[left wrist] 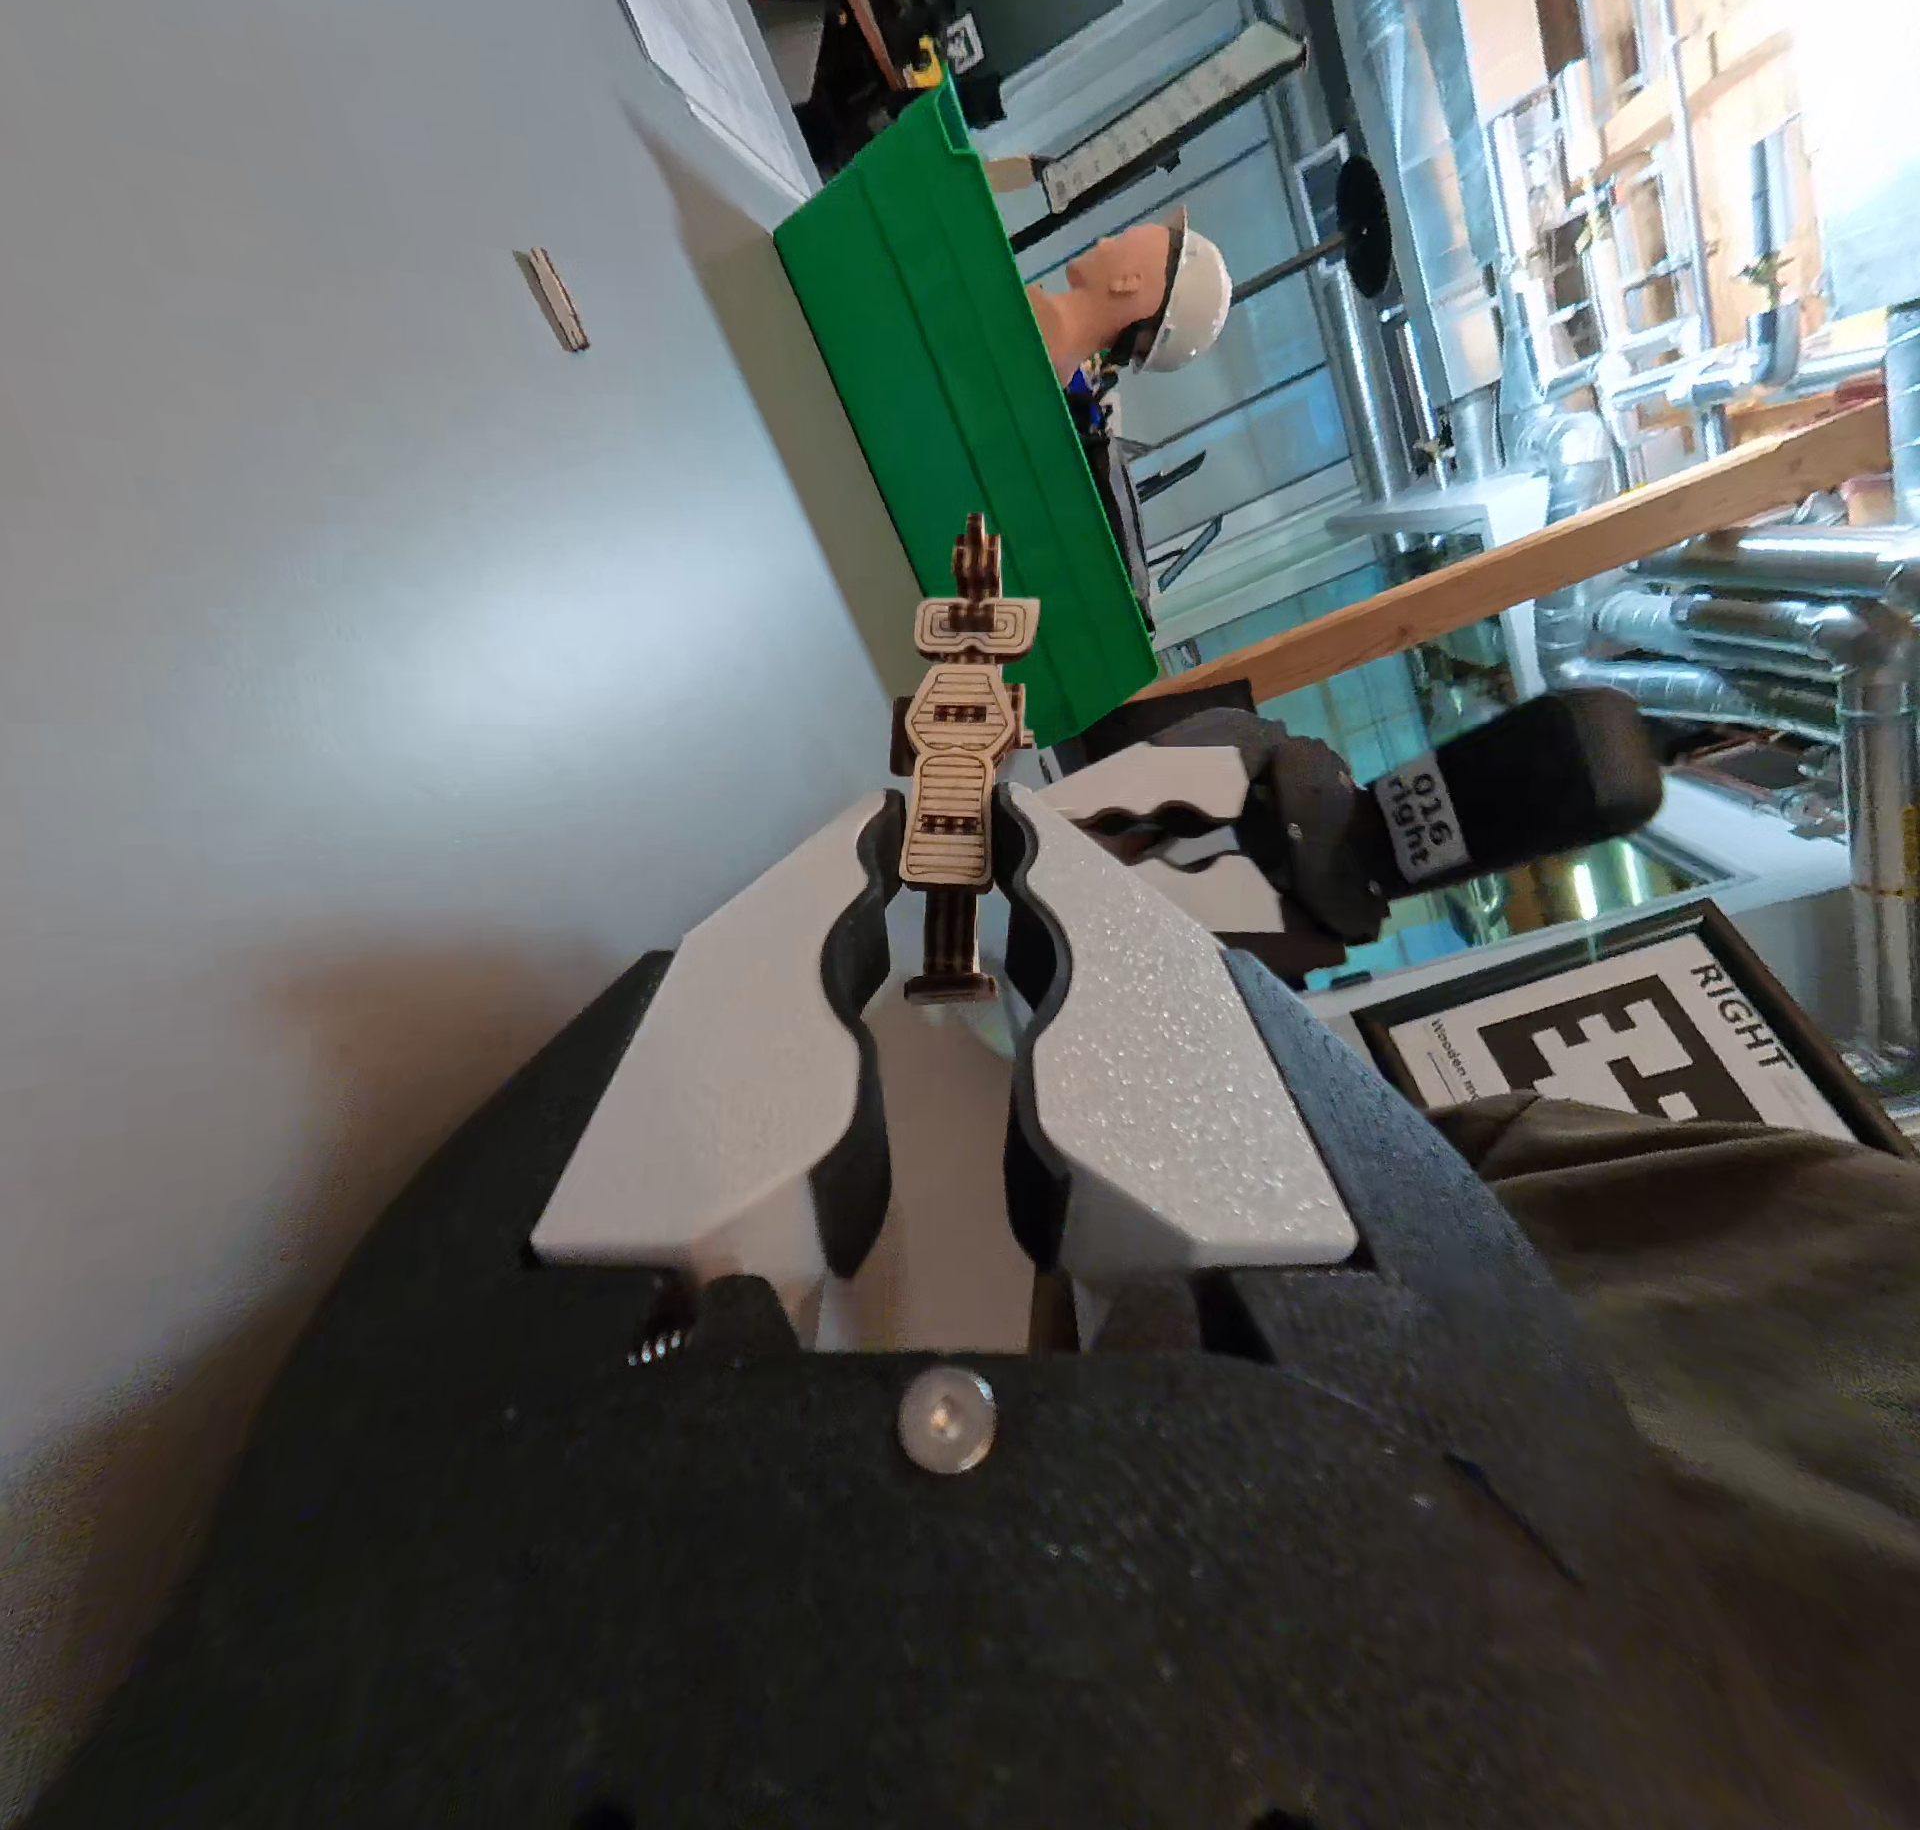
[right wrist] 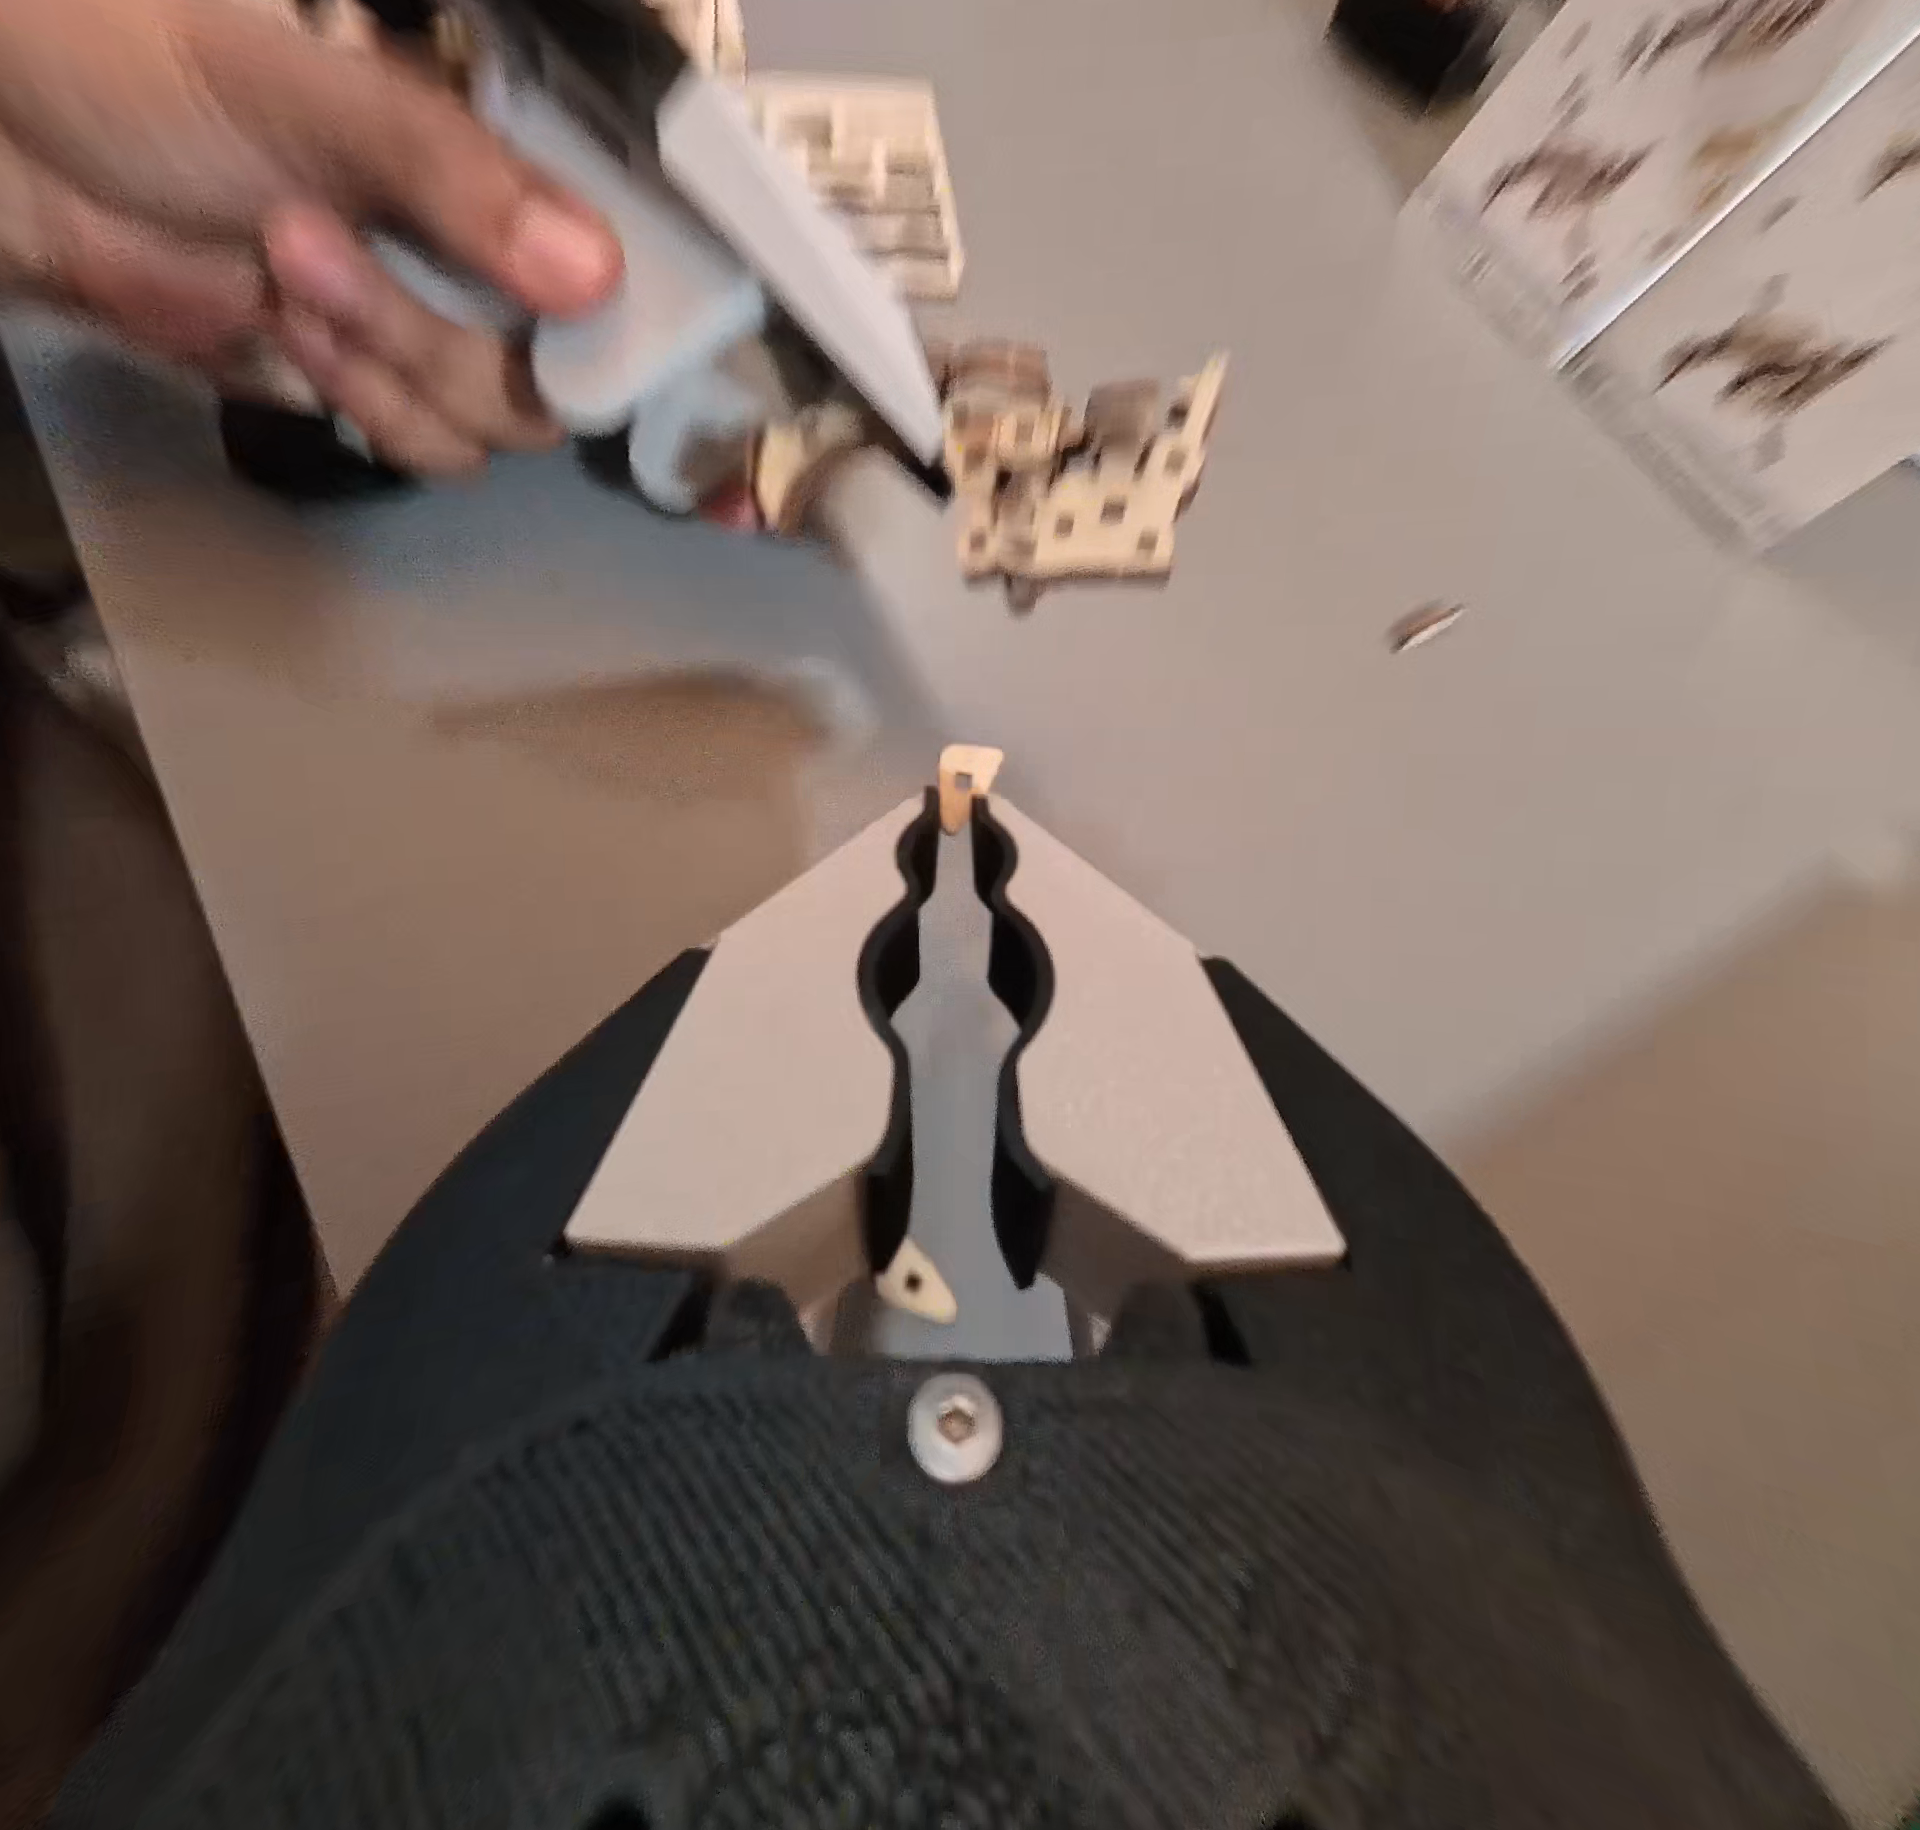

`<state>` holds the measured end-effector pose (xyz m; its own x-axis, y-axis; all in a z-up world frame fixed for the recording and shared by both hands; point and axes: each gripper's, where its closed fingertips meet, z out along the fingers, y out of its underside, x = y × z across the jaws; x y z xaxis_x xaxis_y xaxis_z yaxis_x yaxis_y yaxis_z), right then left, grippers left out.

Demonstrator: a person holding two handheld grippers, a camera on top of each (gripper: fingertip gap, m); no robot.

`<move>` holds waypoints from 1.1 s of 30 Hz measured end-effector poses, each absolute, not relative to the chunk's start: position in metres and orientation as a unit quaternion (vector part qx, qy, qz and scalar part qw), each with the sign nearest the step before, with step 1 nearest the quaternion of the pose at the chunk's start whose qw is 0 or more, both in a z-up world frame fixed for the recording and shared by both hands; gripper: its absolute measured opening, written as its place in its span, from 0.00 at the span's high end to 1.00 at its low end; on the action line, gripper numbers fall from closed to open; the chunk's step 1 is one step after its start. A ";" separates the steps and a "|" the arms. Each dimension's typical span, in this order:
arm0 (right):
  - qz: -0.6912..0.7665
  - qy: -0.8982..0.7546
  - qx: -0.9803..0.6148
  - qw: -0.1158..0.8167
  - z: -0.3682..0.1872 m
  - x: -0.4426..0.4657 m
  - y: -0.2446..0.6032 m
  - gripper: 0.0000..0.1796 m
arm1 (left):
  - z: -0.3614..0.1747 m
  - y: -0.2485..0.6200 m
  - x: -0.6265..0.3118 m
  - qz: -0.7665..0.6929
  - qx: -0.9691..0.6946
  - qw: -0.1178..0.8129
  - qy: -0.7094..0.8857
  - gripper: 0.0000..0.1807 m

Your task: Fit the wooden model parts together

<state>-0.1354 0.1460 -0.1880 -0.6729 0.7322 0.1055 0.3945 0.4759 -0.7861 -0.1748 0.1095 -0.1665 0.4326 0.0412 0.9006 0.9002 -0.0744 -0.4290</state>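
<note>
Grey desk (left wrist: 312, 637) is filling the left of the left wrist view, with one green plastic bin (left wrist: 966, 430) standing at its far edge and one framed marker card (left wrist: 1621, 1032) lying near right. One mannequin head in a white hard hat (left wrist: 1153, 294) is showing beyond the bin.

One left gripper (left wrist: 951, 824) is holding its jaws closed on a flat, laser-cut wooden model part (left wrist: 961, 741), which is sticking out past the tips, its engraved lines and dark burnt edges facing the camera. A small wooden strip (left wrist: 551, 300) is lying far left on the desk.

One right gripper (right wrist: 961, 809) is pinching a tiny pale wooden piece (right wrist: 966, 778) at the very tips of its jaws. A second small piece with a square hole (right wrist: 914, 1297) is sitting deep at the base of those jaws. A blurred hand (right wrist: 312, 253) is gripping the other tool at far left, beside a blurred wooden assembly (right wrist: 1081, 481).
</note>
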 end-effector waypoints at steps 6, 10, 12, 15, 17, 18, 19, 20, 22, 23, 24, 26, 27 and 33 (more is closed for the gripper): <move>0.411 -0.780 -0.338 0.331 -0.148 -0.146 0.135 0.98 | -0.163 0.116 -0.165 -0.375 -0.595 0.586 -0.404 0.92; 0.377 -0.784 -0.328 0.368 -0.147 -0.149 0.137 0.98 | -0.161 0.121 -0.157 -0.356 -0.610 0.593 -0.388 0.92; 0.379 -0.784 -0.327 0.367 -0.147 -0.148 0.136 0.98 | -0.161 0.123 -0.155 -0.350 -0.615 0.595 -0.382 0.92; 0.376 -0.785 -0.330 0.366 -0.147 -0.147 0.139 0.98 | -0.161 0.124 -0.153 -0.346 -0.620 0.595 -0.377 0.92; 0.378 -0.785 -0.331 0.364 -0.147 -0.147 0.140 0.98 | -0.161 0.125 -0.152 -0.349 -0.622 0.592 -0.375 0.92; 0.377 -0.785 -0.330 0.365 -0.147 -0.147 0.141 0.98 | -0.161 0.125 -0.152 -0.348 -0.622 0.593 -0.374 0.92; 0.375 -0.785 -0.328 0.367 -0.147 -0.147 0.141 0.98 | -0.161 0.125 -0.151 -0.348 -0.623 0.593 -0.373 0.92; 0.374 -0.787 -0.326 0.368 -0.147 -0.147 0.141 0.98 | -0.162 0.125 -0.151 -0.349 -0.625 0.592 -0.372 0.92; 0.370 -0.790 -0.318 0.371 -0.147 -0.147 0.140 0.98 | -0.162 0.125 -0.151 -0.349 -0.625 0.592 -0.371 0.92; 0.366 -0.793 -0.314 0.373 -0.147 -0.146 0.140 0.98 | -0.162 0.125 -0.150 -0.350 -0.625 0.590 -0.371 0.92; 0.363 -0.795 -0.309 0.375 -0.147 -0.146 0.140 0.98 | -0.162 0.125 -0.150 -0.351 -0.626 0.590 -0.371 0.92; 0.358 -0.799 -0.303 0.376 -0.148 -0.145 0.140 0.98 | -0.162 0.125 -0.150 -0.351 -0.627 0.590 -0.369 0.92; 0.356 -0.801 -0.302 0.376 -0.149 -0.145 0.140 0.98 | -0.162 0.125 -0.150 -0.350 -0.628 0.589 -0.368 0.92; 0.347 -0.805 -0.296 0.380 -0.150 -0.144 0.140 0.98 | -0.162 0.125 -0.149 -0.349 -0.631 0.589 -0.364 0.92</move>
<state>-0.1440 0.1400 -0.1496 -0.5364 0.7398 0.4062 0.2117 0.5838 -0.7838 -0.1490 0.1249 -0.1621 0.4909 0.0485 0.8699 0.8712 -0.0410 -0.4893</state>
